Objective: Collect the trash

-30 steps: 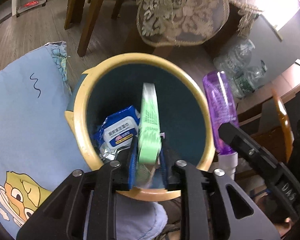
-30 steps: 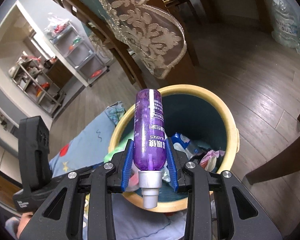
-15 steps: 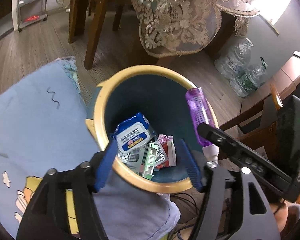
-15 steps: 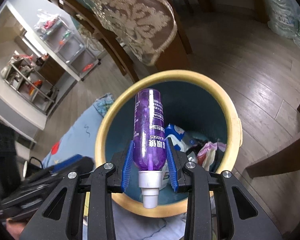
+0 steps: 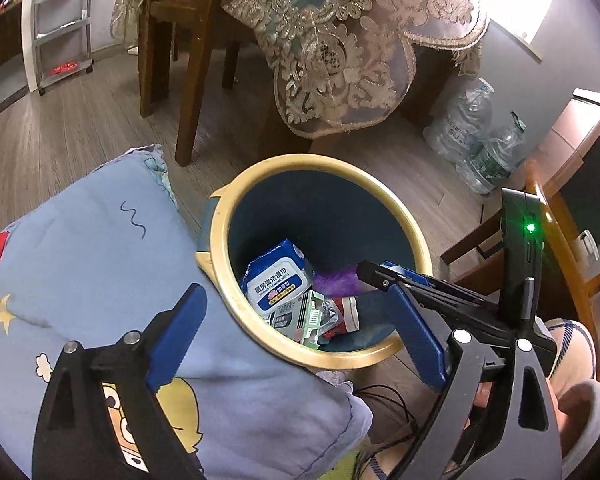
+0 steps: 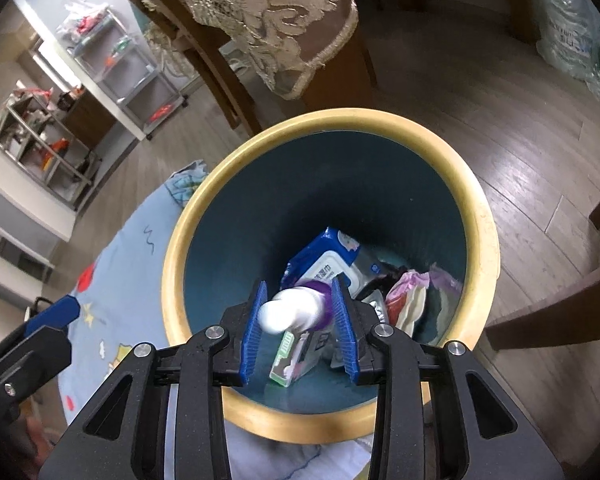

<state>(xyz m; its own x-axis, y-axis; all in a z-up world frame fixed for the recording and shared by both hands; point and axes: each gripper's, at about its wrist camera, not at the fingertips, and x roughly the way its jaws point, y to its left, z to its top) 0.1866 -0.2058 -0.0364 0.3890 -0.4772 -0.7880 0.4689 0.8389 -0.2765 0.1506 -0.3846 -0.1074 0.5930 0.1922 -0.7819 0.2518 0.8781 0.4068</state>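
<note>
A round bin with a yellow rim and dark teal inside stands on the wood floor. In it lie a blue wipes pack, a green box and wrappers. My left gripper is open and empty above the bin's near rim. My right gripper points down into the bin; the purple bottle sits blurred between its parted pads, white cap towards the camera, and shows as a purple smear in the left wrist view. Whether the pads touch it is unclear.
A blue cartoon cushion lies against the bin's left side. A lace-draped table and wooden chair legs stand behind. Clear water bottles sit at the right. A metal shelf stands far left.
My left gripper opened and dropped the green box into the bin, then drew back. My right gripper moved over the bin, tipped downward and widened; the purple bottle is slipping down.
</note>
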